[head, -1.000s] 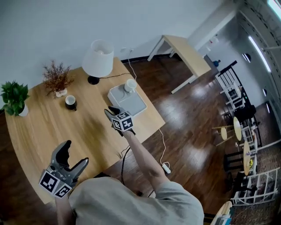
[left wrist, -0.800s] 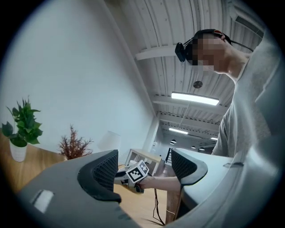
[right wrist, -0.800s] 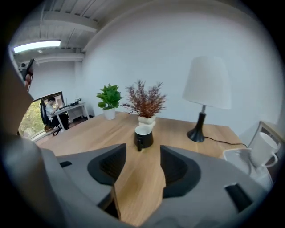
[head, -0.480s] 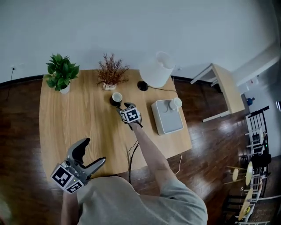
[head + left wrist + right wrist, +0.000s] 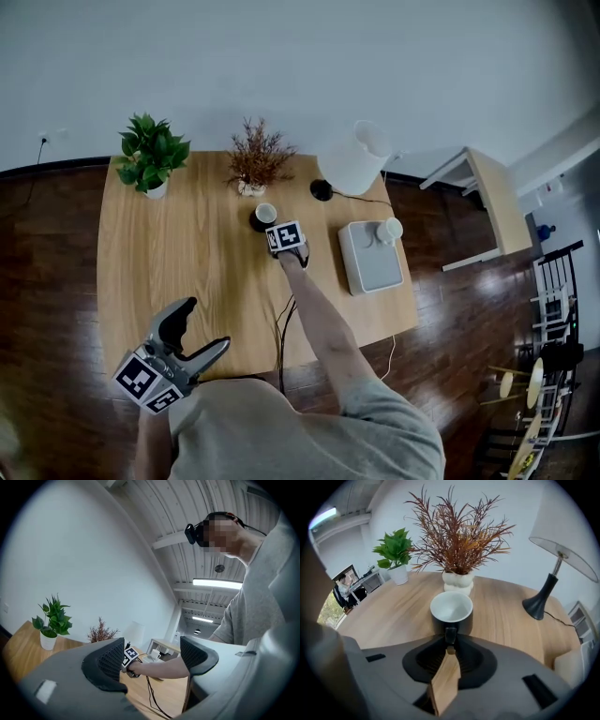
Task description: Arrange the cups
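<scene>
Right fingers (image 5: pixel 433 660) are closing on the black cup (image 5: pixel 451 612) handle.
Left fingers (image 5: pixel 105 663) hang wide open, empty. Next, lift the cup gently.

- The cup (image 5: pixel 451 610) has its handle half hidden between the closing jaws of the right hand-held gripper (image 5: pixel 450 641).
- The lamp (image 5: pixel 565 534) has its shade cut off by the picture's edge.
</scene>
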Action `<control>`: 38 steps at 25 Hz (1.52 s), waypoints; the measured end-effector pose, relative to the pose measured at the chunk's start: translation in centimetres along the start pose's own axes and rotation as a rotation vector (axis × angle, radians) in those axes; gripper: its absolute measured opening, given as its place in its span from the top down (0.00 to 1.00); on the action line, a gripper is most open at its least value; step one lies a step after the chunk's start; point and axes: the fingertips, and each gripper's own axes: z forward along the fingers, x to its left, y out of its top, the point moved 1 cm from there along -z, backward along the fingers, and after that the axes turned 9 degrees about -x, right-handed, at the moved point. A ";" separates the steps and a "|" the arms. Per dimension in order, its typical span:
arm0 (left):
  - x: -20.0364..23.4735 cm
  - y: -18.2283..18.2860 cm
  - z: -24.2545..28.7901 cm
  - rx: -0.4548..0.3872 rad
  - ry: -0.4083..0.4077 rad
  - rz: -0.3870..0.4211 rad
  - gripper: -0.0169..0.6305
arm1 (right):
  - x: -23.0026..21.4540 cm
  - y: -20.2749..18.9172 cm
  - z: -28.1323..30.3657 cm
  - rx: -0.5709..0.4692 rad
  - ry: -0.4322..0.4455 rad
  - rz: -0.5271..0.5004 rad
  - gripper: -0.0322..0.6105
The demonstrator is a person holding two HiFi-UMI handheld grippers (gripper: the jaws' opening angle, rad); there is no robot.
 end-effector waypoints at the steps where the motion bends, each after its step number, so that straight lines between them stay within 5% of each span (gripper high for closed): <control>1: 0.0 -0.2 0.0 0.003 -0.007 -0.005 0.42 | 0.0 -0.2 -0.4 -0.013 0.002 -0.001 0.82; 7: -0.5 -2.2 2.1 0.039 -0.104 -0.050 0.42 | 1.0 -3.4 -4.9 -0.127 0.042 0.066 0.82; 13: -4.0 -4.6 7.1 0.104 -0.278 -0.120 0.42 | 0.3 -8.7 -13.7 -0.294 0.090 0.325 0.82; 23: -12.6 -7.7 14.3 0.166 -0.525 -0.157 0.42 | -7.2 -14.0 -26.8 -0.544 0.031 0.631 0.82; 32: -12.2 -8.1 14.0 0.170 -0.453 -0.104 0.42 | -15.9 -10.4 -28.2 -0.643 -0.037 0.588 0.82; 38: -10.7 -7.1 12.7 0.159 -0.355 -0.065 0.42 | -21.7 -9.5 -25.9 -0.604 -0.184 0.526 0.82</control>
